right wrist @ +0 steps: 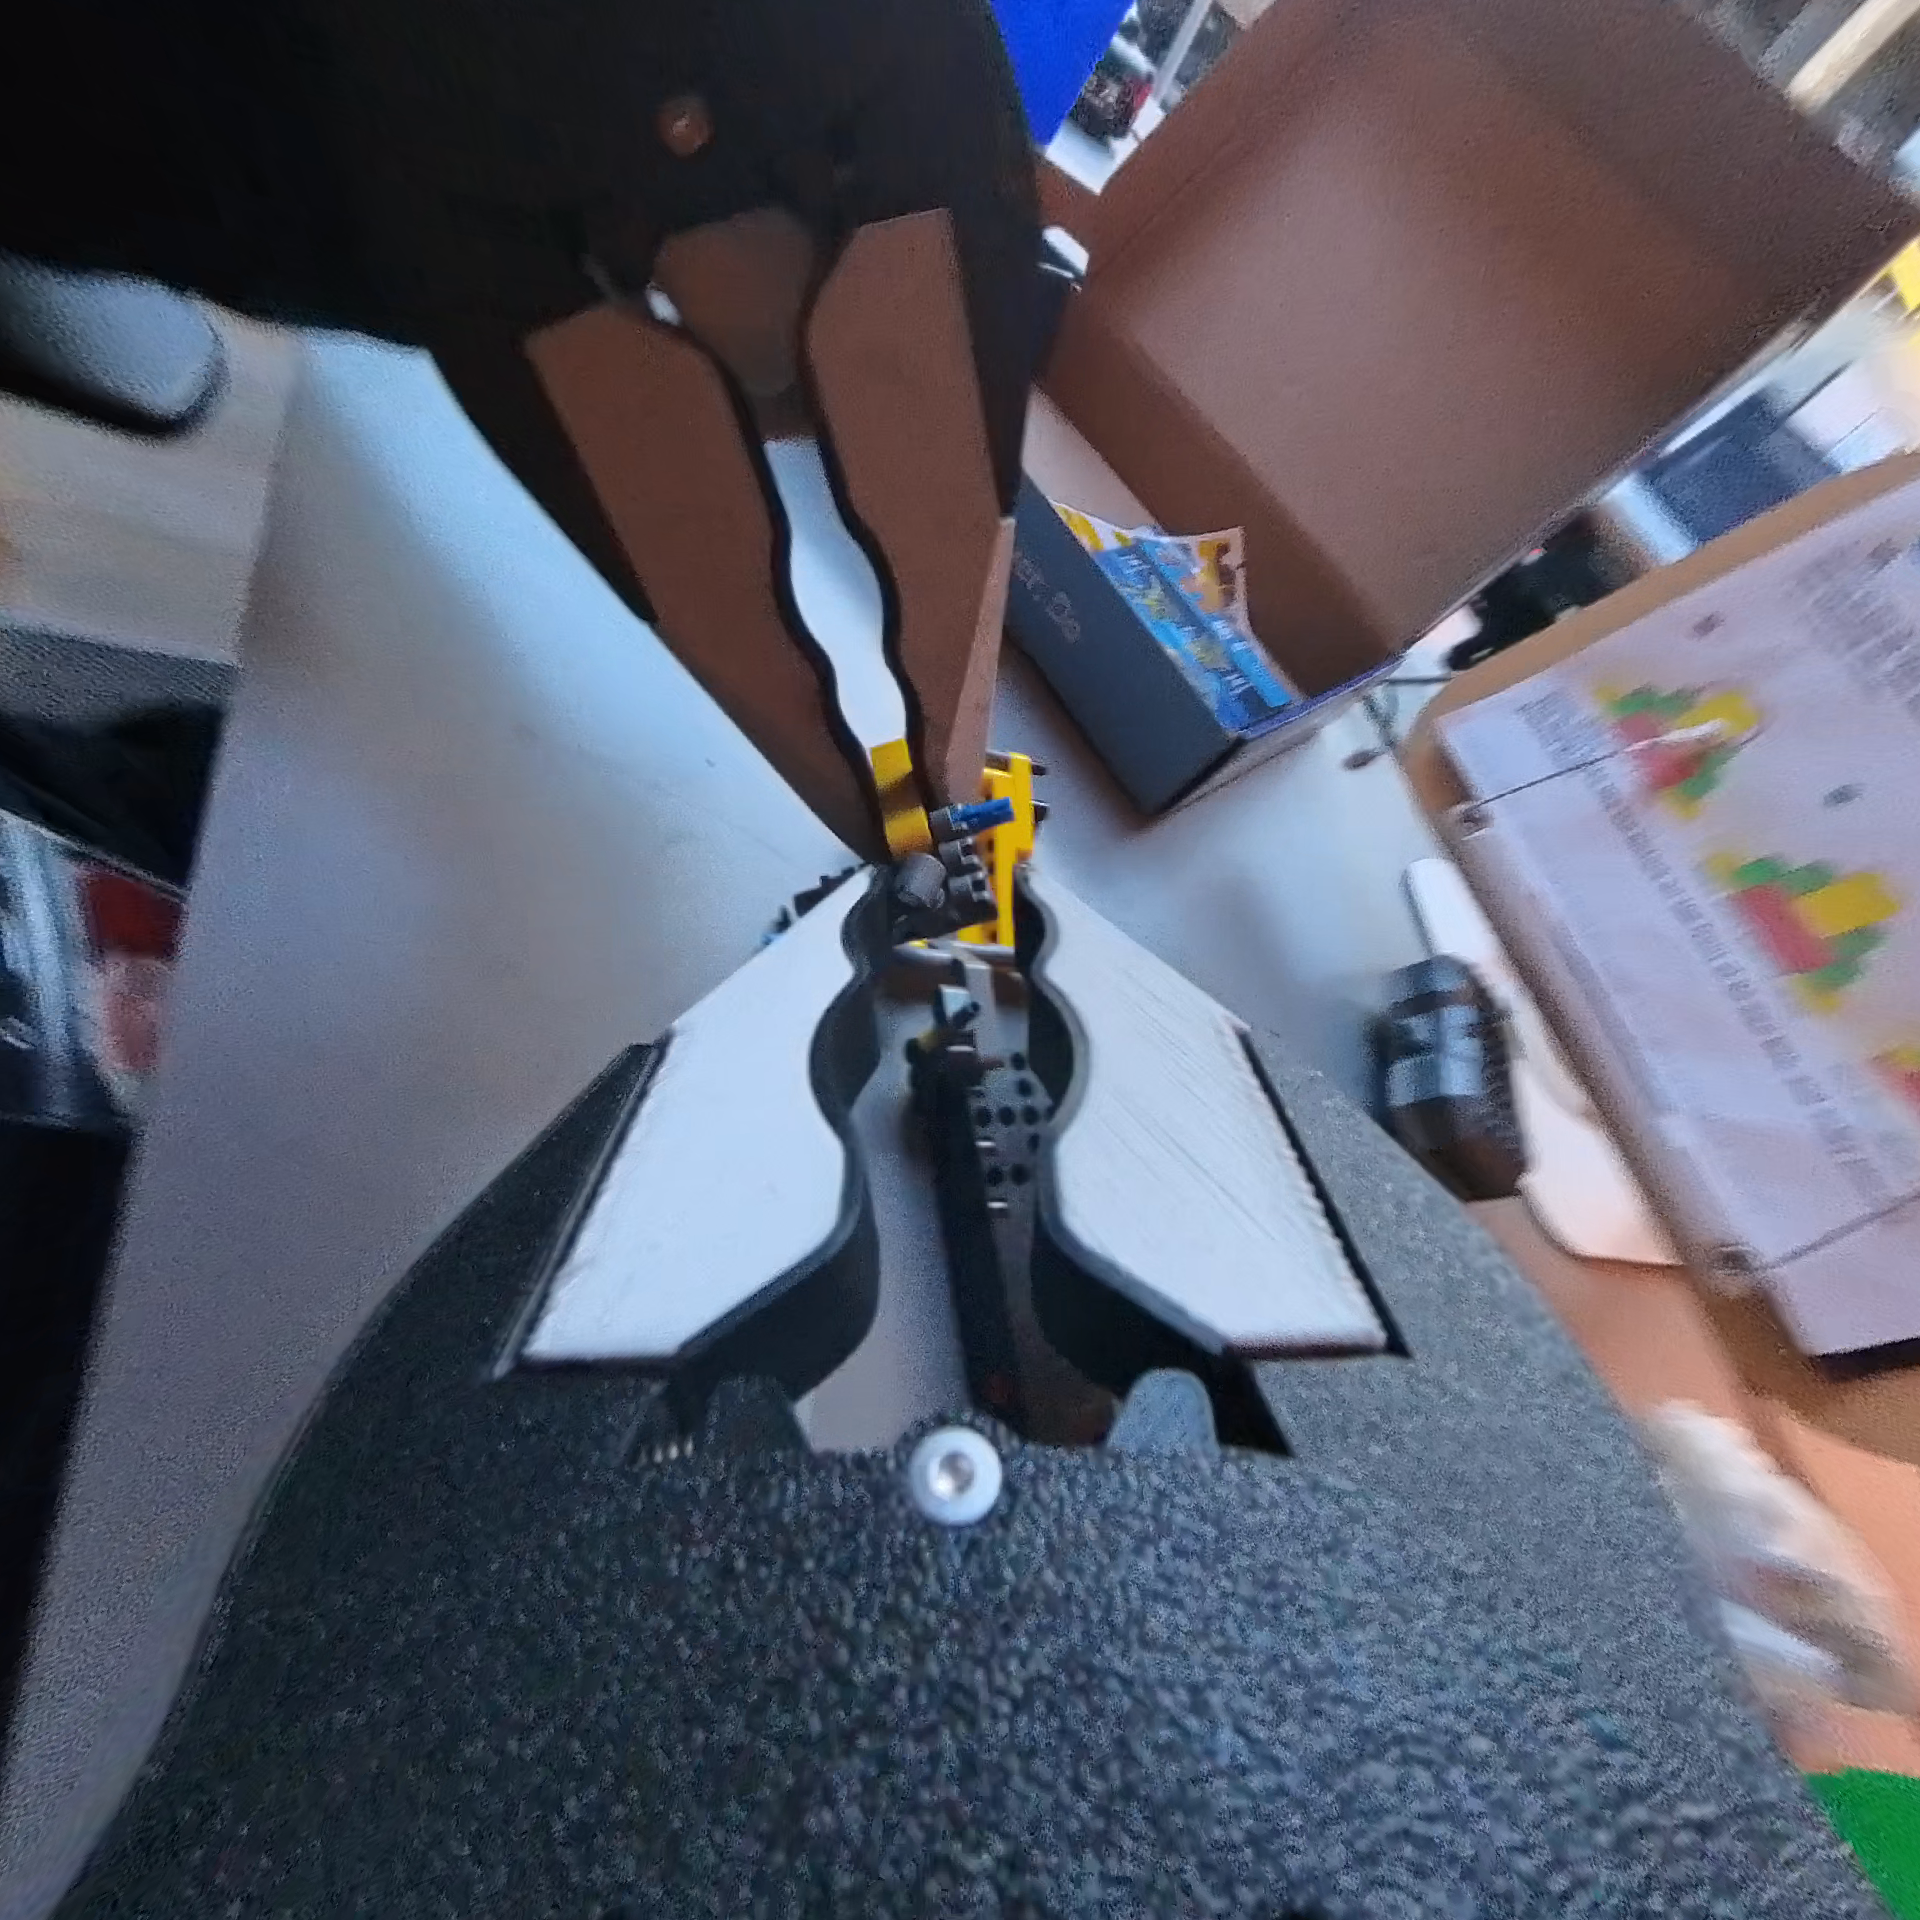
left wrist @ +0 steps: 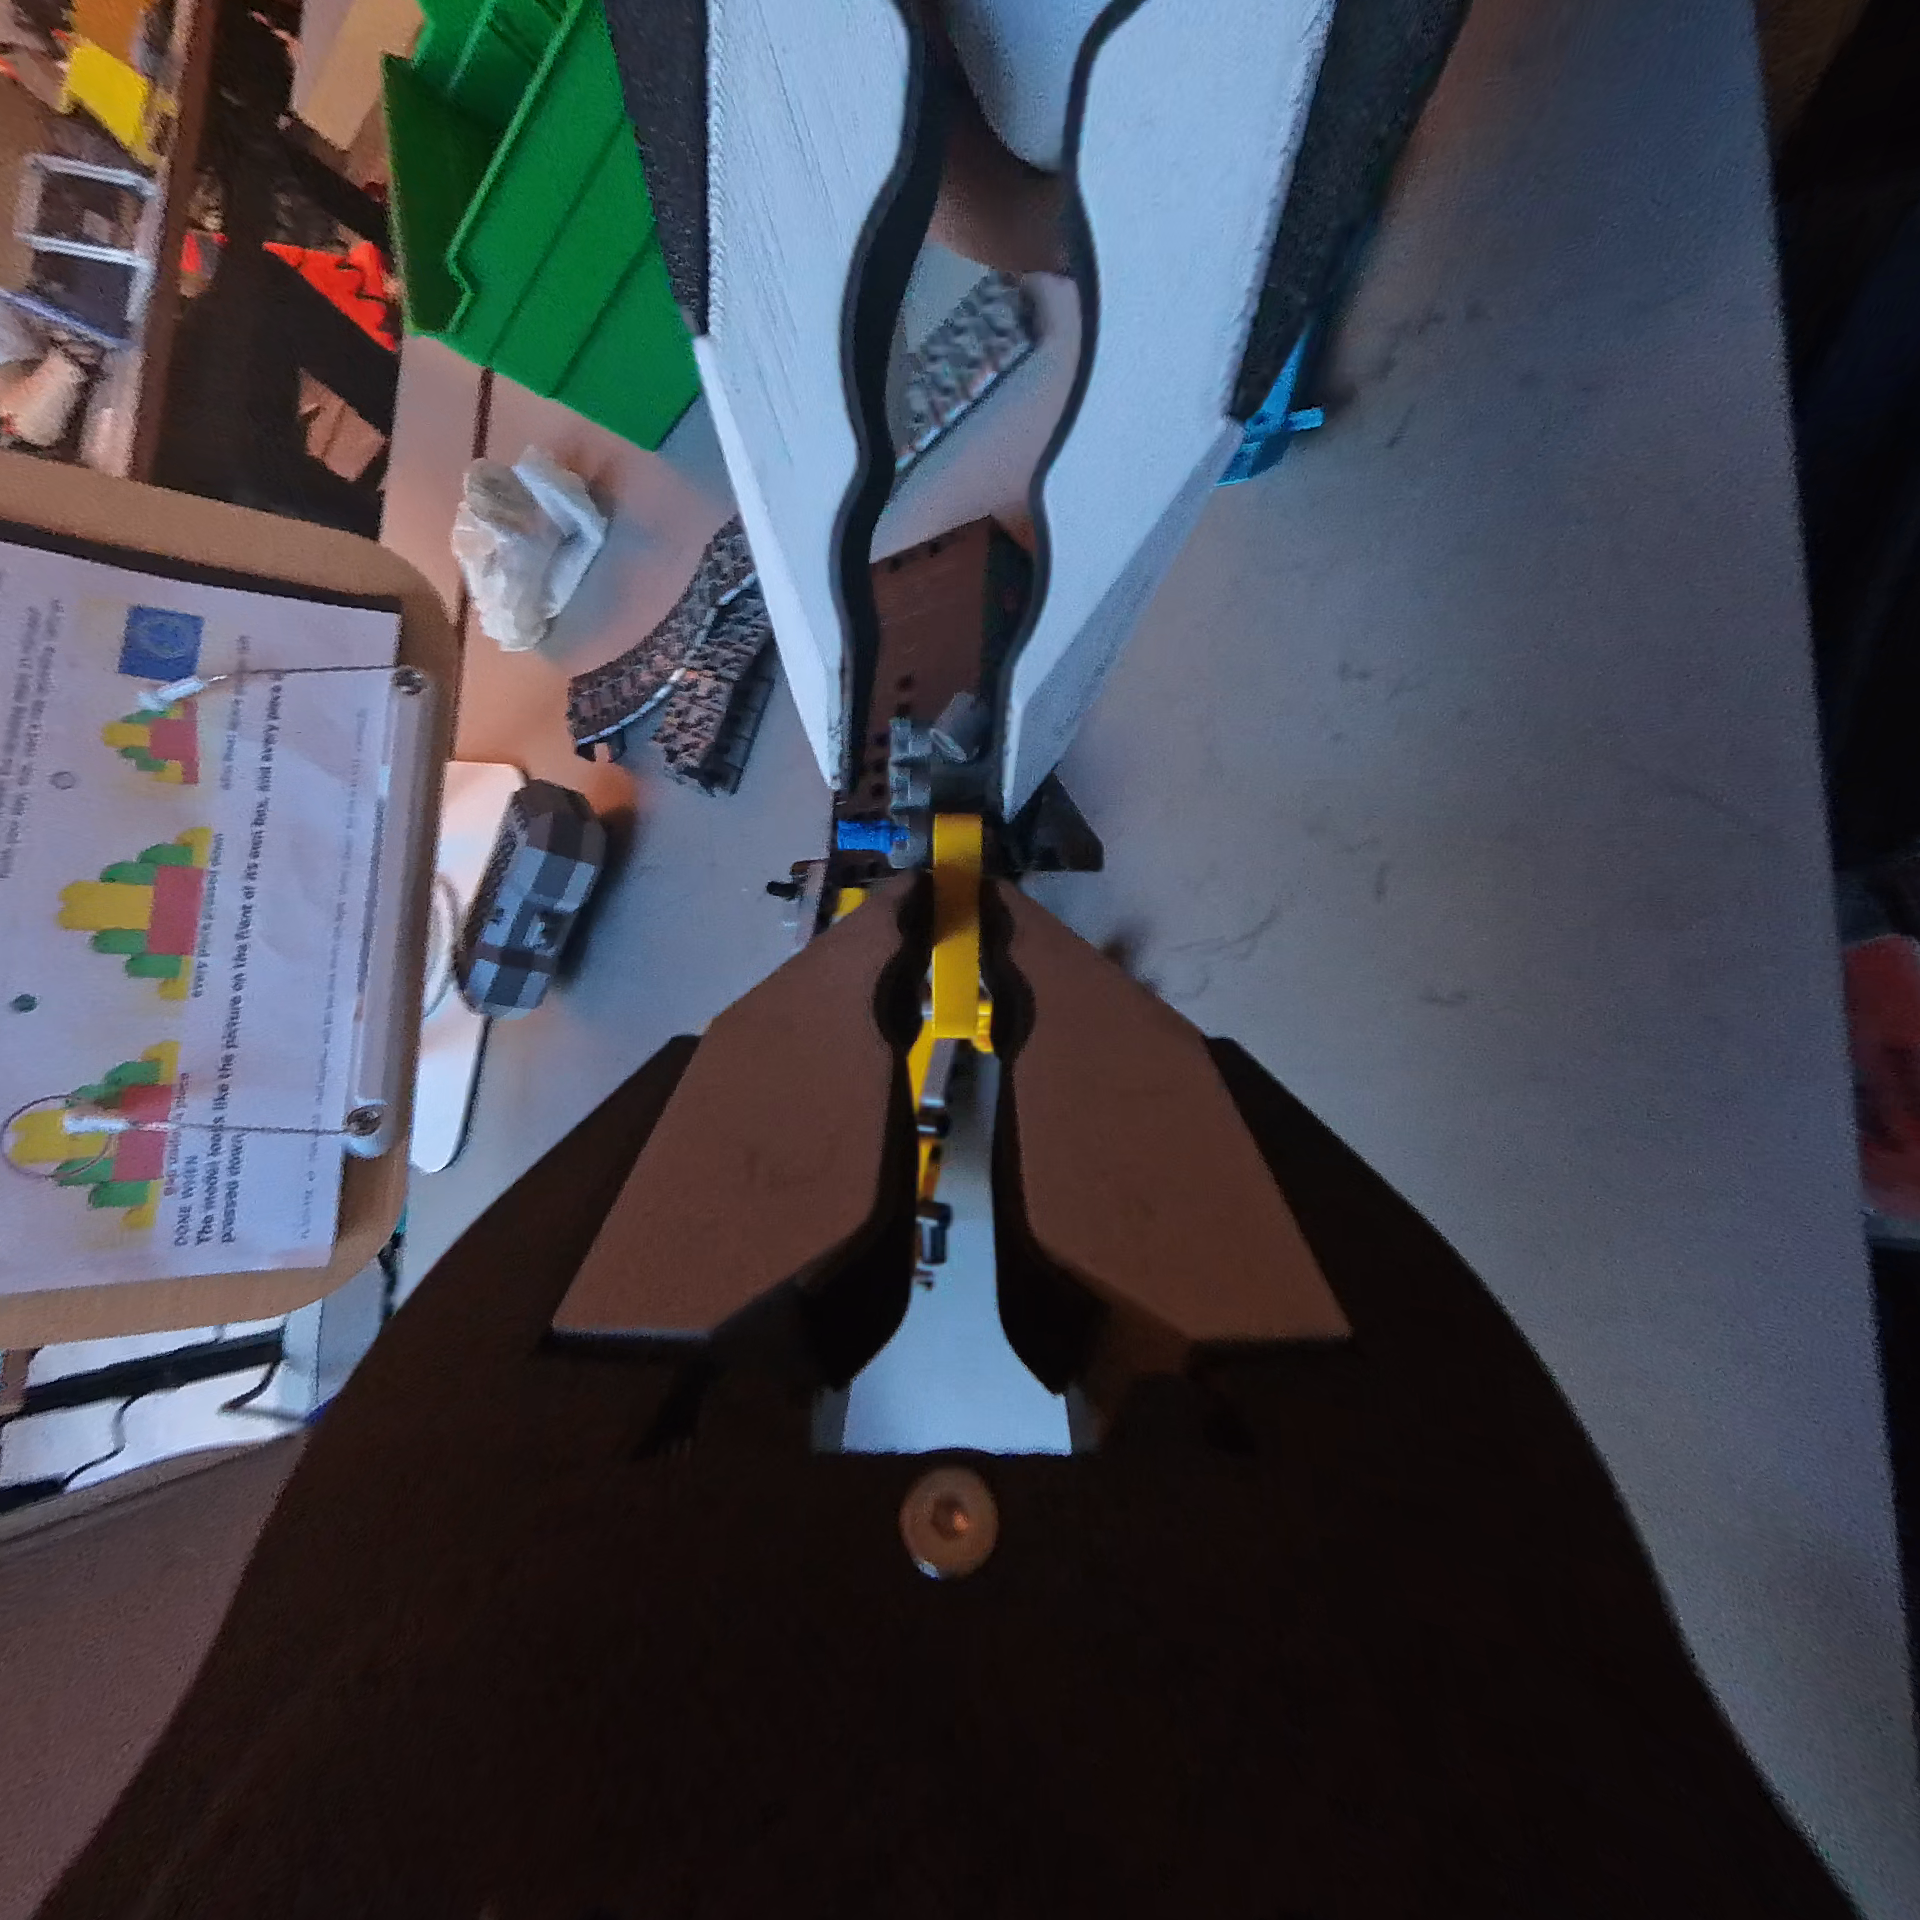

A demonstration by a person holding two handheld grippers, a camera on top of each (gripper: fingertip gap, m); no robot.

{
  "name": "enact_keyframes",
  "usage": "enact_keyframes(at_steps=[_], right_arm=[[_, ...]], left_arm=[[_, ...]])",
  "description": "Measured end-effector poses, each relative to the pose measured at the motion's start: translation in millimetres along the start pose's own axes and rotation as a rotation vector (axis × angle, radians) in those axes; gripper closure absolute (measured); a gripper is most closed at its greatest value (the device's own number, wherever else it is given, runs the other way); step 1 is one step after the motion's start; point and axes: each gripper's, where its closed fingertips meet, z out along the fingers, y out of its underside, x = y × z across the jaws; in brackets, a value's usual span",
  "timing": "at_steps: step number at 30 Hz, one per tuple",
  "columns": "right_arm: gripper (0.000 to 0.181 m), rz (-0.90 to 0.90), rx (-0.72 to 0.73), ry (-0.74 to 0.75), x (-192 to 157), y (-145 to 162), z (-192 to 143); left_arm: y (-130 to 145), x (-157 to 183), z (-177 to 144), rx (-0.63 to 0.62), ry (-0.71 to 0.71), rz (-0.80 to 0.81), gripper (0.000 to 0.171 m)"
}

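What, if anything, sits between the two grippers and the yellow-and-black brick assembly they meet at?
Nothing visible does. The left gripper is shut on the assembly's yellow piece, and the right gripper is closed around the perforated black beam. Their tips nearly meet at the grey and blue connectors.

Two grippers meet over the pale grey desk (left wrist: 1455,727): one brown-fingered left gripper (left wrist: 951,904) and one white-fingered right gripper (right wrist: 951,904). One yellow plastic brick beam (left wrist: 956,935) sits between them. Two curved dark grey toy track pieces (left wrist: 675,665) lie on the desk, with one green plastic bin (left wrist: 530,208), one crumpled clear plastic bag (left wrist: 525,545), one grey-and-black blocky toy piece (left wrist: 530,914) and one brown board carrying a printed sheet (left wrist: 208,914).
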Motion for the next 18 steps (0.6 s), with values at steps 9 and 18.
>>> enact_keyframes(at_steps=[9, 18], right_arm=[[0.17, -0.069, -0.145, -0.015, -23, 19, 14], [0.171, -0.022, -0.188, -0.044, -50, 33, 36]], left_arm=[[22, 25, 11, -0.094, 0.118, 0.041, 0.165], [48, 54, 9, -0.106, 0.136, 0.207, 0.164]])
